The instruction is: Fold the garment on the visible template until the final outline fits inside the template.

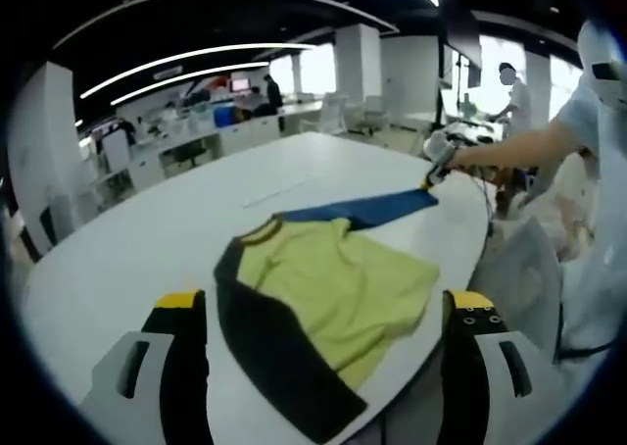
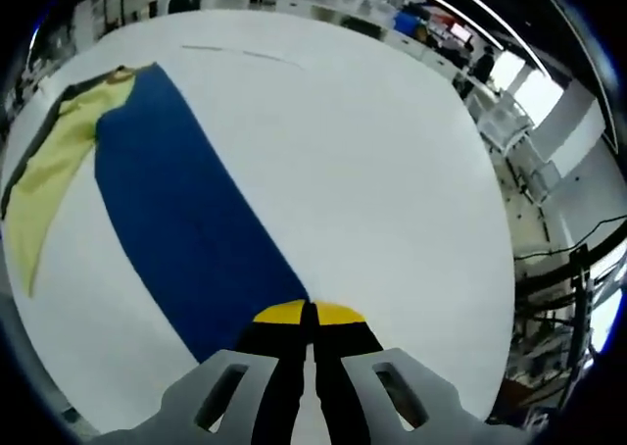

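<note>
A yellow garment (image 1: 333,283) with black sleeves and sides lies on the white table (image 1: 147,239), near its right edge. A long blue part (image 1: 377,208) of it stretches away from the collar. My left gripper (image 1: 325,303) hovers in front of the garment's near side, with its jaws wide apart and nothing between them. In the right gripper view the blue part (image 2: 181,205) runs from the yellow body (image 2: 59,156) to my right gripper (image 2: 309,314), which is shut on its end. That right gripper (image 1: 436,175) also appears in the left gripper view, holding the blue tip at the table's edge.
A faint thin line (image 1: 284,190) is marked on the table beyond the garment, seen again as a thin line (image 2: 240,53) in the right gripper view. A person's arm (image 1: 509,151) reaches in from the right. Office desks and chairs (image 1: 196,141) stand behind the table.
</note>
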